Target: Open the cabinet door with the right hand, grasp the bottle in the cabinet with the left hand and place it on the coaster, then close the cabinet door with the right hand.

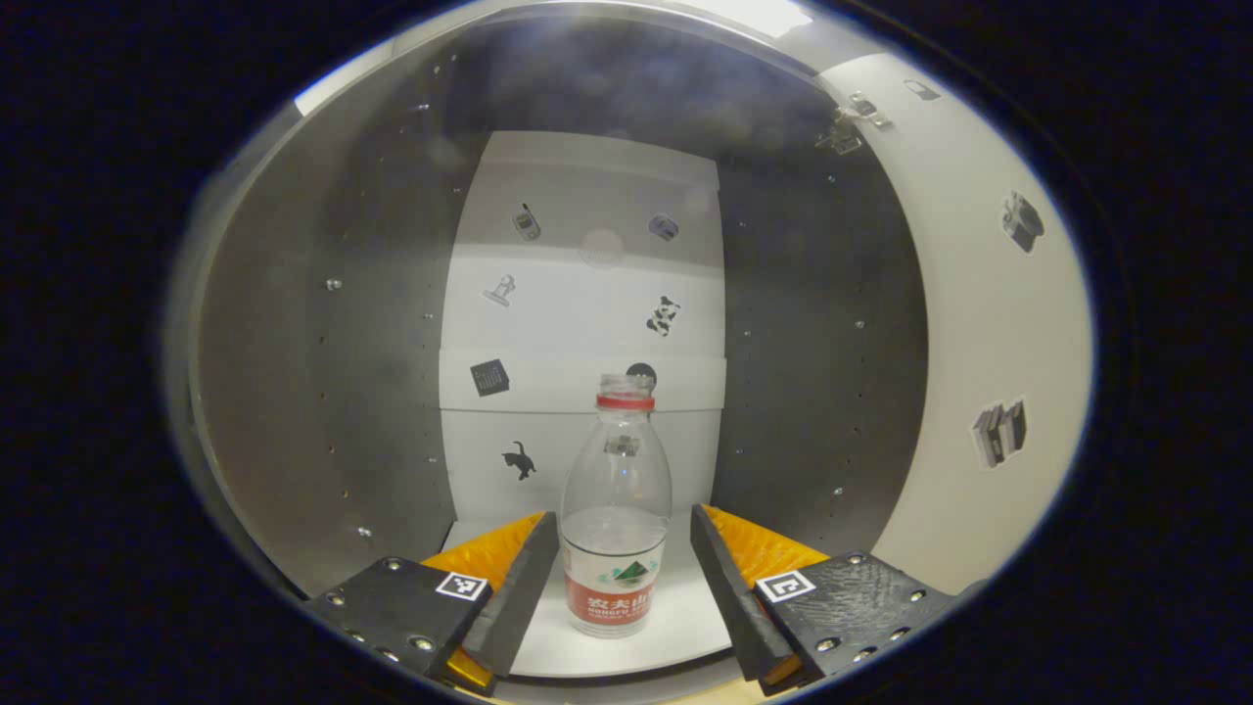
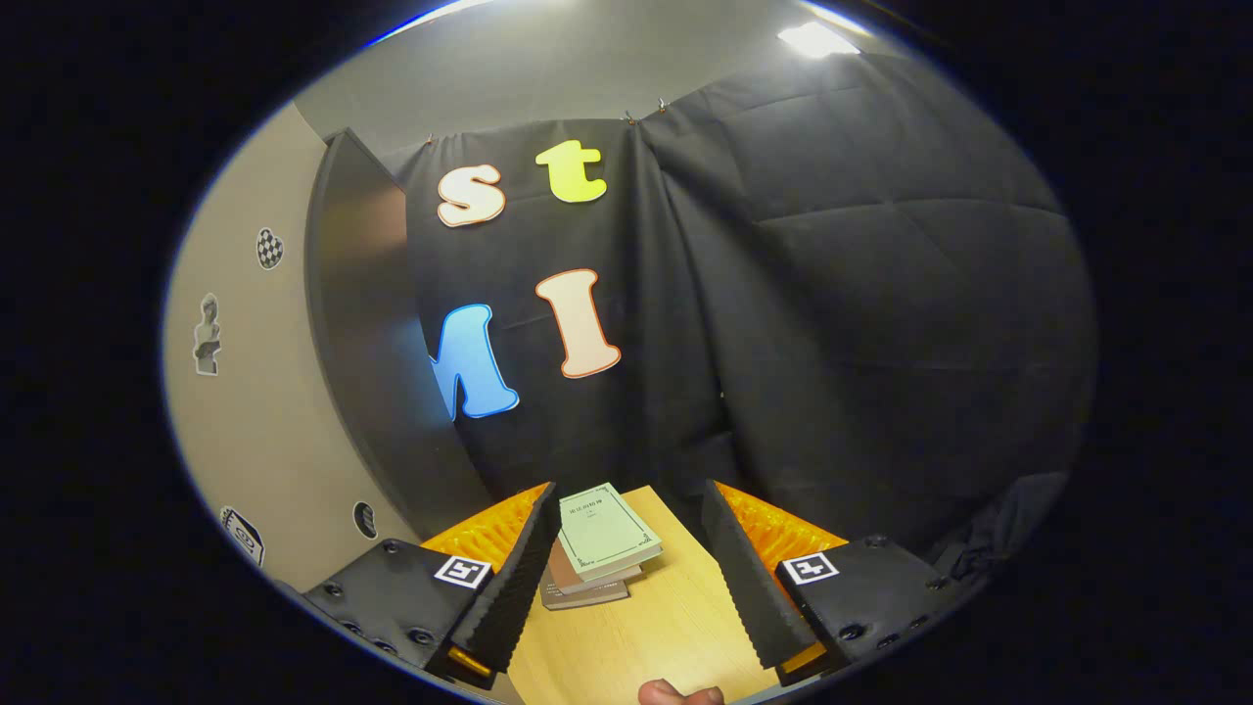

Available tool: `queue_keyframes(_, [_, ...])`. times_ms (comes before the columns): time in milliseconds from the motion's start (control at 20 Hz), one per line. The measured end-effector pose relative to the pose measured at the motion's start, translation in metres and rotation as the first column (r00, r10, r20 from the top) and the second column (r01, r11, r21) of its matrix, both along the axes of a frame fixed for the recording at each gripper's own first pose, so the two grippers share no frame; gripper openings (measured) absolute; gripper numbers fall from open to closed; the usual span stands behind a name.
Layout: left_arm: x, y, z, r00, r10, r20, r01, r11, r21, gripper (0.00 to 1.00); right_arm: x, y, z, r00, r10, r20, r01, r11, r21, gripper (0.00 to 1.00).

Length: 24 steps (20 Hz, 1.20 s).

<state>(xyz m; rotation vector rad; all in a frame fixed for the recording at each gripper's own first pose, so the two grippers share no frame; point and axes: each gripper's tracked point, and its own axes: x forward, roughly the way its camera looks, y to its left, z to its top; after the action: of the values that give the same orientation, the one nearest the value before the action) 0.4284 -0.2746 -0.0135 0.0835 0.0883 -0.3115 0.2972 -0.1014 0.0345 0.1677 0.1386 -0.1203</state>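
Both views curve strongly toward their edges. In the left gripper view the cabinet's (image 1: pixel 392 323) dark side walls stay dim while its white back panel (image 1: pixel 587 294) is softly lit, with a hazy flare spot on it. In the right gripper view a ceiling light (image 2: pixel 812 39) glares at upper right; the wooden table (image 2: pixel 646 627) is evenly lit and sharp.

1. Ahead of your left gripper (image 1: pixel 619 548), the clear plastic bottle with a red neck ring (image 1: pixel 617 509) stands upright on the white cabinet shelf (image 1: pixel 675 627), between the two spread fingers, touching neither.
2. Behind the bottle rises the cabinet's white back panel with small stickers (image 1: pixel 587 294).
3. The open white cabinet door (image 1: pixel 989 323) lies right of that gripper.
4. Ahead of your right gripper (image 2: pixel 626 558), a small stack of paper booklets (image 2: pixel 599 544) lies on the light wooden table (image 2: pixel 666 627).
5. The cabinet door (image 2: pixel 367 323) stands left of this gripper.
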Motion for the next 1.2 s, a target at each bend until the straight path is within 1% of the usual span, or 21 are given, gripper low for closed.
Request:
queue_keyframes(50, [0.004, 0.001, -0.004, 1.0, 0.006, -0.007, -0.006, 1.0, 0.005, 0.84, 0.0, -0.002, -0.003, 1.0, -0.006, -0.007, 0.006, 1.0, 0.008, 0.85])
queue_keyframes(150, [0.011, 0.0, -0.011, 1.0, 0.002, -0.023, -0.002, 1.0, 0.002, 0.84, 0.001, -0.002, -0.008, 1.0, -0.009, -0.021, 0.01, 1.0, 0.025, 1.0])
queue_keyframes(250, [0.019, 0.0, -0.015, 1.0, 0.002, -0.03, -0.002, 1.0, 0.005, 0.83, 0.004, -0.006, -0.015, 0.999, -0.017, -0.043, 0.019, 0.999, 0.035, 0.98])
queue_keyframes(600, [0.032, -0.005, -0.024, 0.999, -0.02, -0.037, 0.022, 0.999, 0.039, 0.84, 0.007, -0.01, -0.026, 0.997, -0.031, -0.069, 0.035, 0.998, 0.061, 0.99])
queue_keyframes(700, [0.036, -0.004, -0.024, 0.999, -0.014, -0.031, 0.015, 0.999, 0.044, 0.84, 0.008, -0.012, -0.028, 0.997, -0.036, -0.068, 0.04, 0.997, 0.062, 0.99])
queue_keyframes(900, [0.037, -0.007, -0.027, 0.999, -0.026, -0.031, 0.027, 0.999, 0.037, 0.84, 0.009, -0.012, -0.031, 0.996, -0.045, -0.077, 0.049, 0.997, 0.051, 0.99])
queue_keyframes(1000, [0.035, -0.012, -0.025, 0.998, -0.051, -0.039, 0.052, 0.998, 0.02, 0.74, 0.009, -0.011, -0.031, 0.996, -0.041, -0.078, 0.045, 0.998, 0.048, 0.98])
queue_keyframes(1200, [0.03, -0.014, -0.025, 0.995, -0.081, -0.052, 0.081, 0.997, -0.012, 0.72, 0.006, -0.008, -0.031, 0.997, -0.034, -0.076, 0.038, 0.998, 0.054, 0.99])
